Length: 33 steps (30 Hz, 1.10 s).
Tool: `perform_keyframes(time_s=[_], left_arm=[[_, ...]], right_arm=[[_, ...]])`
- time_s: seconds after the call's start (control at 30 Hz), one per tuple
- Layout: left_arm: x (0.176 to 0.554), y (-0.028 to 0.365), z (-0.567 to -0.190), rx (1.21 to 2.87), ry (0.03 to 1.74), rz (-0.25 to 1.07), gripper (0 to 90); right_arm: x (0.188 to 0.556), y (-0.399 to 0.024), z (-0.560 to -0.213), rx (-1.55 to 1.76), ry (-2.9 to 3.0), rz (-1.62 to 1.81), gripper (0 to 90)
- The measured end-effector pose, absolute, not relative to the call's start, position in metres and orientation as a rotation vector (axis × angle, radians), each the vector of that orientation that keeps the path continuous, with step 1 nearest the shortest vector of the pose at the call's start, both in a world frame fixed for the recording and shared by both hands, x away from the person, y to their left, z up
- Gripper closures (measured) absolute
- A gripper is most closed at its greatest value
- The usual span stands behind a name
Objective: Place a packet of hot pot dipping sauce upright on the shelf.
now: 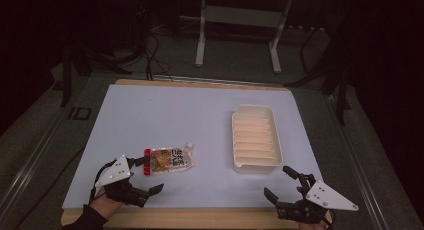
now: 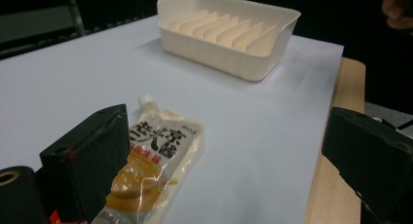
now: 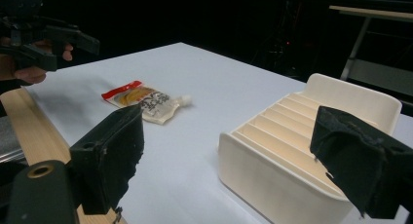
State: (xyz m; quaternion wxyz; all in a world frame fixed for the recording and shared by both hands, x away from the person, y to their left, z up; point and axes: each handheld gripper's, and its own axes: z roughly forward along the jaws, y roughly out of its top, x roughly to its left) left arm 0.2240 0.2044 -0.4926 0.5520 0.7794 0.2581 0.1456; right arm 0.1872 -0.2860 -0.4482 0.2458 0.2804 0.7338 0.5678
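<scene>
Flat clear sauce pouch (image 1: pixel 169 160), red end, white spout, black lettering, both grippers' jaws spread, empty

A dim lab or recording studio, not a home. A wooden table (image 1: pixel 200 83) covered by a plain white sheet (image 1: pixel 165 115) stands lit in the middle of an otherwise dark room. Around it lies grey floor with black cables (image 1: pixel 155 57) trailing across it, dark tripod-like stand legs (image 1: pixel 75 65) at the left, and the white metal frame of another bench (image 1: pixel 239 20) behind. Nothing domestic surrounds the table; the lighting falls on the work surface alone.
</scene>
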Motion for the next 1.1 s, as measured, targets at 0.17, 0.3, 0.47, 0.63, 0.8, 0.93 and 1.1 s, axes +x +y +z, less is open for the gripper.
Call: perform_keyframes(time_s=[0.17, 0.3, 0.47, 0.63, 0.8, 0.93, 1.1], left_arm=[[0.226, 0.204, -0.49, 1.873, 0.629, 0.292, 4.1], [0.227, 0.204, -0.484, 1.849, 0.624, 0.265, 3.9], [0.226, 0.198, -0.476, 1.849, 0.596, 0.238, 3.8], [0.228, 0.192, -0.469, 1.849, 0.579, 0.229, 3.8], [0.234, 0.189, -0.461, 1.845, 0.578, 0.241, 3.9], [0.244, 0.187, -0.456, 1.857, 0.577, 0.254, 4.0], [0.262, 0.181, -0.45, 1.865, 0.582, 0.267, 4.0]], right_arm=[[0.185, -0.287, -0.447, 0.767, 1.988, 1.556, 12.4], [0.183, -0.287, -0.447, 0.761, 1.973, 1.538, 11.5], [0.18, -0.285, -0.448, 0.733, 1.974, 1.528, 10.8], [0.179, -0.283, -0.447, 0.709, 1.963, 1.539, 10.8], [0.183, -0.281, -0.444, 0.713, 1.959, 1.554, 10.8], [0.182, -0.279, -0.44, 0.697, 1.943, 1.539, 10.8], [0.185, -0.278, -0.434, 0.677, 1.928, 1.58, 10.7]])
